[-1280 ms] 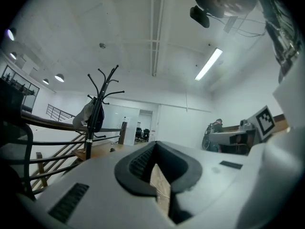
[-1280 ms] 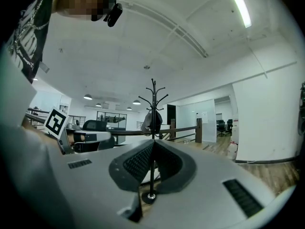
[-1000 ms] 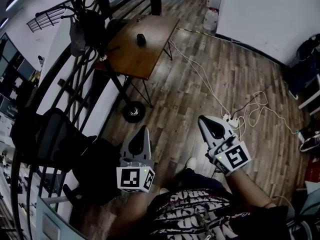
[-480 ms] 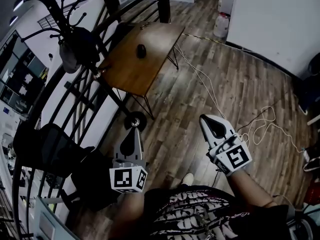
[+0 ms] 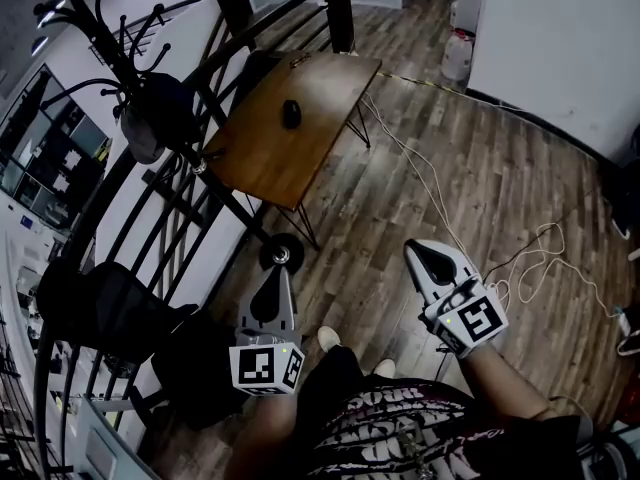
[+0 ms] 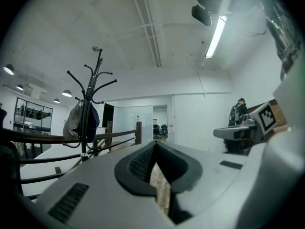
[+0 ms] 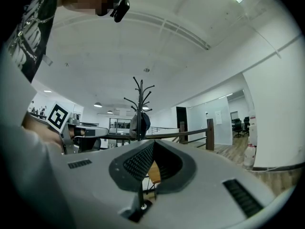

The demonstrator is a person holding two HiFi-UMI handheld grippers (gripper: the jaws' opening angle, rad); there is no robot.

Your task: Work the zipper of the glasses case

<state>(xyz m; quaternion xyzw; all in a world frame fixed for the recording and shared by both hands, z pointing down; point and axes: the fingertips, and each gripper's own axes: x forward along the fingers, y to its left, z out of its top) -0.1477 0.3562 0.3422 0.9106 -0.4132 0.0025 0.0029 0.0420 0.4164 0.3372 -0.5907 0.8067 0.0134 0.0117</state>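
Left gripper (image 5: 272,286) and right gripper (image 5: 425,258) are both fully closed, holding nothing. The dark item on the distant desk (image 5: 270,163) is, I judge, the glasses case (image 5: 291,114): light, semi-rigid, liable to slide. I would brace the shell and pinch the zipper pull.

Your left gripper (image 6: 155,145) has its jaws closed tip to tip, with nothing held between them; through the slot below the tips you see a strip of wooden floor (image 6: 160,190). To the left stands a black coat stand (image 6: 90,104) with a bag and a dark garment hanging on it, and a wooden railing (image 6: 116,136) runs past it. A long ceiling light (image 6: 215,36) glows overhead. At the right your right gripper (image 6: 221,133) shows, its marker cube turned towards you
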